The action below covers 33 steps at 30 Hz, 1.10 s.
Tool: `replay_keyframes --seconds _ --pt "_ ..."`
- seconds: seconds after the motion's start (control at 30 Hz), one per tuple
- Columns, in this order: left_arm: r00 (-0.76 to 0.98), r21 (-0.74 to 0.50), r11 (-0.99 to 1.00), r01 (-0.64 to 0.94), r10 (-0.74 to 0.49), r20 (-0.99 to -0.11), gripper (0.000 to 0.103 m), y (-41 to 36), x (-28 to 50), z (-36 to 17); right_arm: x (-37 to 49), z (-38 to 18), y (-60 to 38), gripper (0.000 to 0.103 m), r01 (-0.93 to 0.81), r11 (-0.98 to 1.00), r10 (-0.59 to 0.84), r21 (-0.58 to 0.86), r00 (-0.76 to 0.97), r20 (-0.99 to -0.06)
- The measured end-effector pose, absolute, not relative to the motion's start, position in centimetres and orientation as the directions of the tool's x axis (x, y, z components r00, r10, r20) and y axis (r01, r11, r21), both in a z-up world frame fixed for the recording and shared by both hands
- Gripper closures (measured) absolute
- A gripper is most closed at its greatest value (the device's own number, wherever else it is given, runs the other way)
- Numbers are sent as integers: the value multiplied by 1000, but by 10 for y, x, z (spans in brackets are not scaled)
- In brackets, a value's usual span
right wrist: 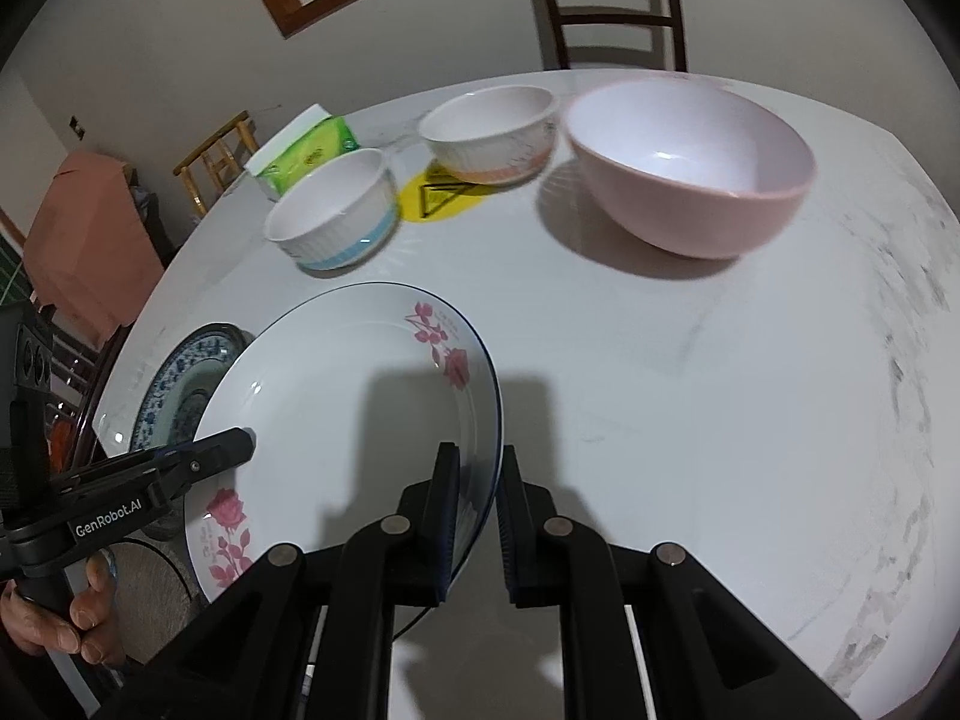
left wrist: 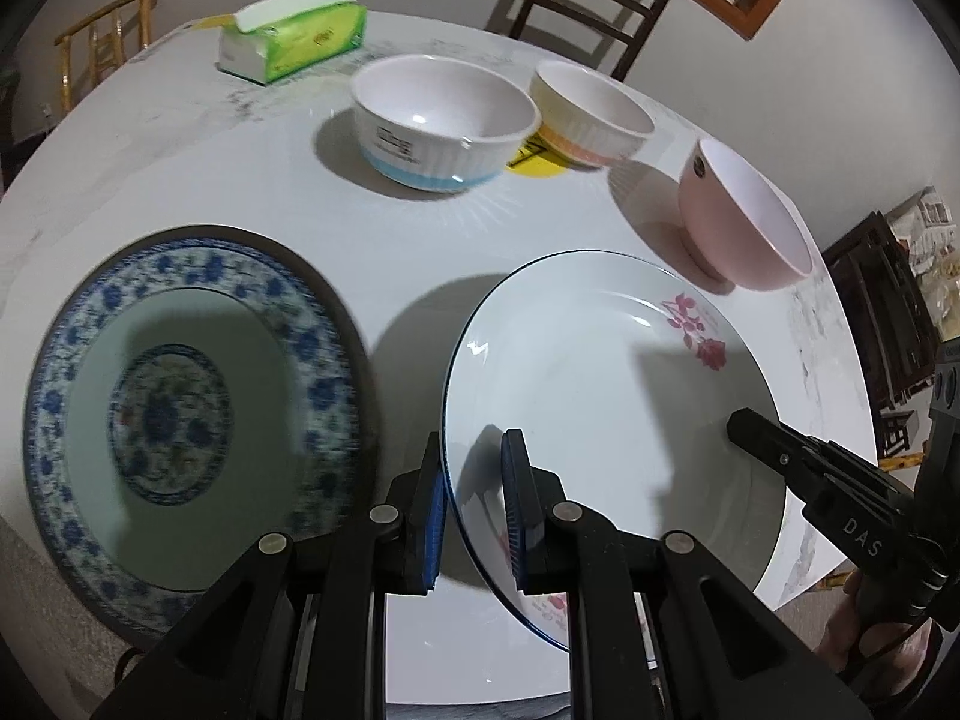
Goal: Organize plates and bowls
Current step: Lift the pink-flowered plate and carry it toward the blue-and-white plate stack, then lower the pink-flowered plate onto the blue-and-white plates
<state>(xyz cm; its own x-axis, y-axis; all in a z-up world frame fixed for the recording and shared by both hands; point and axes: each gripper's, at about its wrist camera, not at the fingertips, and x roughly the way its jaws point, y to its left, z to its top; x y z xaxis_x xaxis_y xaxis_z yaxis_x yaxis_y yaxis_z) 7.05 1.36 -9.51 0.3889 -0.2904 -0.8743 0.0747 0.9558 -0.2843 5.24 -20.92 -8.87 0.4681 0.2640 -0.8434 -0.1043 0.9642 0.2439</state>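
Between both grippers' fingers (left wrist: 517, 498), rose plate (left wrist: 600, 372) rim

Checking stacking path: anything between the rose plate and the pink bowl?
Nothing: only bare tabletop between the rose plate and the pink bowl, clearest in the right wrist view.

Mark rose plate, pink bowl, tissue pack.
rose plate (right wrist: 336, 372), right wrist view, bare white centre.
pink bowl (right wrist: 690, 222), right wrist view, outer wall.
tissue pack (left wrist: 312, 36), left wrist view, green side.
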Motion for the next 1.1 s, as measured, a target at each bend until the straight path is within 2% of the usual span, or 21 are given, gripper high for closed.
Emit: replay_keyframes --seconds 0.53,1.1 --pt "470 -248 966 -72 -186 -863 89 115 54 -71 67 -76 -104 91 -265 928 358 262 443 -822" --pt "449 -229 952 -205 -117 -886 89 189 45 -93 80 -105 -27 91 -333 901 393 278 354 -849"
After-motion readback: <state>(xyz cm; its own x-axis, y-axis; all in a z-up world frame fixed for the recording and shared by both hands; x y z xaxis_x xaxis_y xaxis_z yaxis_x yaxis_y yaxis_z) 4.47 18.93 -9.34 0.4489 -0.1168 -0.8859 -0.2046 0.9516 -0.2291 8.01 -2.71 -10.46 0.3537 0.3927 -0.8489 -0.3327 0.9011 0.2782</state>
